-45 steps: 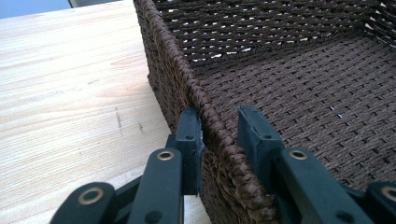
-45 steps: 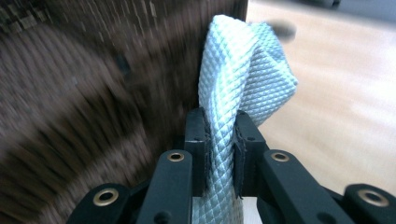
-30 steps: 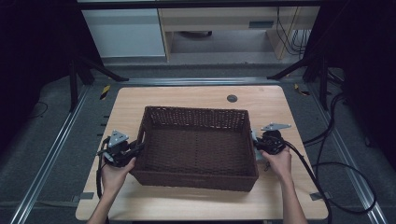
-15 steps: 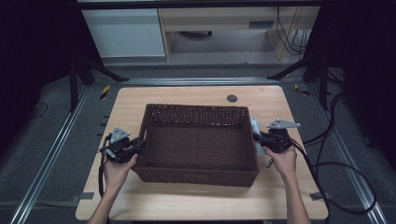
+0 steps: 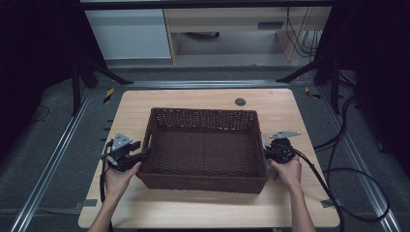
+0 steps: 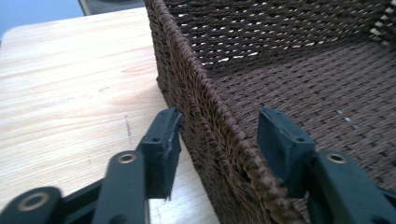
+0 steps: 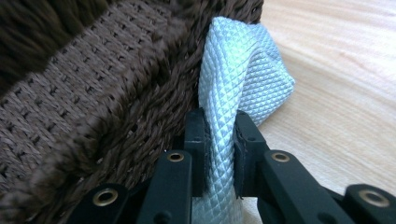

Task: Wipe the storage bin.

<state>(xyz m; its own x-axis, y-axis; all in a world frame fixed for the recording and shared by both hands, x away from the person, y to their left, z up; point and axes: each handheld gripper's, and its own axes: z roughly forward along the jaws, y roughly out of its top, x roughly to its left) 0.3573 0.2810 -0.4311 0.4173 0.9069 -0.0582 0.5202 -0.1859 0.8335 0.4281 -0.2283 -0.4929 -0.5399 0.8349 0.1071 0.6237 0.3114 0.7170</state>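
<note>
A dark brown woven basket [image 5: 203, 183] stands in the middle of the wooden table [image 5: 193, 212]; I see nothing inside it. My left gripper [image 5: 140, 155] straddles the rim of its left wall [image 6: 219, 140]. Its jaws have just been opening, and both pads [image 6: 163, 149] stand clear of the weave. My right gripper [image 5: 267, 153] is at the basket's right wall [image 7: 93, 84], shut on a pale quilted cloth strip [image 7: 238, 70] that hangs beside the wall.
A dark round grommet [image 5: 240, 102] sits in the table behind the basket. Bare wood lies left of the basket [image 6: 70, 93] and along the front edge. Cables [image 5: 338, 174] trail over the floor at the right, and metal rails [image 5: 53, 159] run on the left.
The basket looked slightly larger and nearer a second ago and now rests flat on the table. The left jaws have spread apart off the rim. The right gripper still grips the cloth.
</note>
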